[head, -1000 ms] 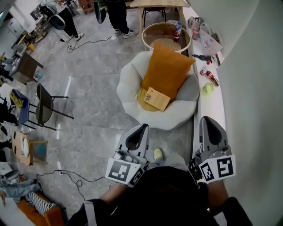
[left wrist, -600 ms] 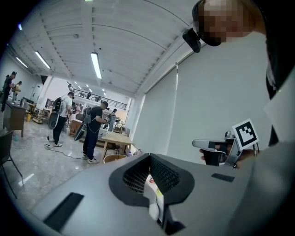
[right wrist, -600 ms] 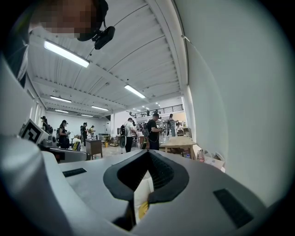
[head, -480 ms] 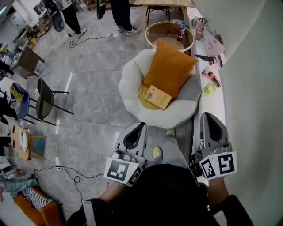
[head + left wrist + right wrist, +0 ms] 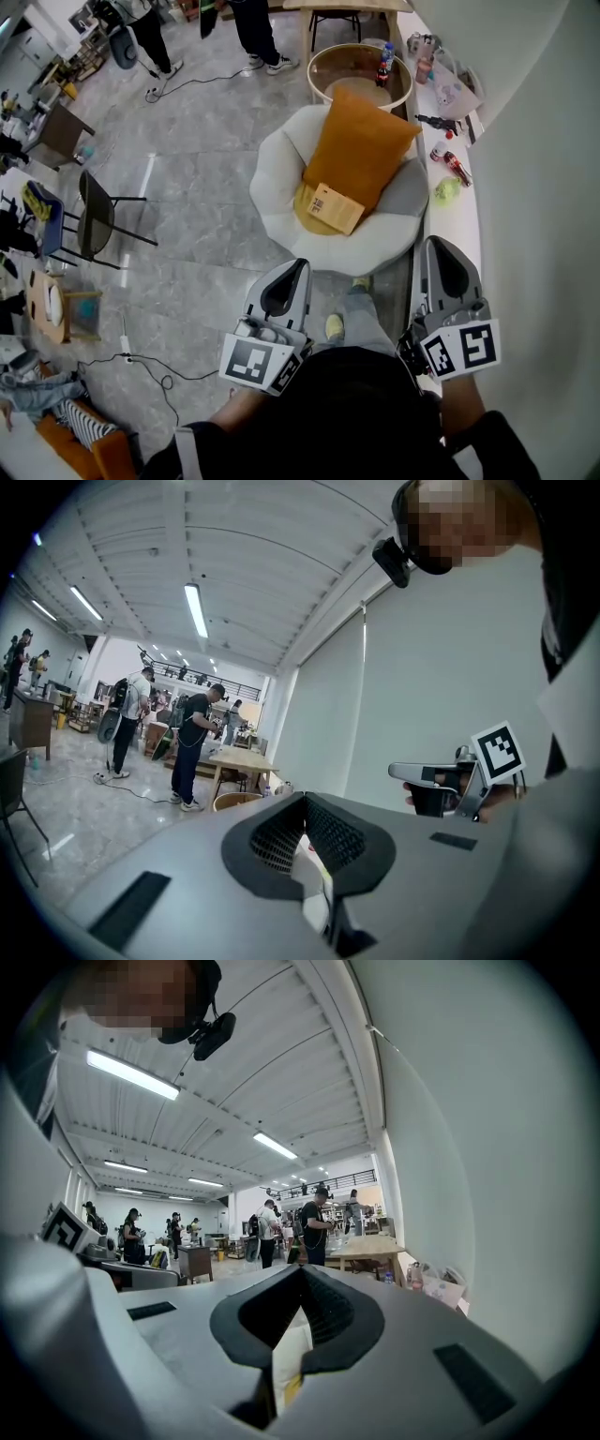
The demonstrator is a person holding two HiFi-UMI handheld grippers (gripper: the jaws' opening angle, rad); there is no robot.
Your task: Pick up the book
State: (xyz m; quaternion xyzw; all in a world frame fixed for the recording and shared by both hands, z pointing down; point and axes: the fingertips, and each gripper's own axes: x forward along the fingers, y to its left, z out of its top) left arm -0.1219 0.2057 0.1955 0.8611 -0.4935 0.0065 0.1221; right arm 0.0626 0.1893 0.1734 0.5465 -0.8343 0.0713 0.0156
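Observation:
The book [image 5: 335, 207], tan with a white label, lies on a yellow cushion in the white armchair [image 5: 272, 178], leaning against a big orange pillow [image 5: 358, 150]. My left gripper [image 5: 298, 267] and right gripper [image 5: 437, 246] are held close to the body, short of the armchair's front edge. Both point toward the chair and are apart from the book. In the left gripper view the jaws of the left gripper [image 5: 305, 796] meet at their tips with nothing between them. The right gripper [image 5: 302, 1269] looks the same in its own view.
A round wooden side table [image 5: 319, 61] with a bottle stands behind the armchair. A white ledge [image 5: 459, 225] along the right wall carries bottles and small items. A black chair [image 5: 98, 220] and floor cables lie to the left. People [image 5: 253, 28] stand at the back.
A leg has stepped forward toward the armchair and the grippers have come slightly nearer to it. Both pairs of jaws look the same as before.

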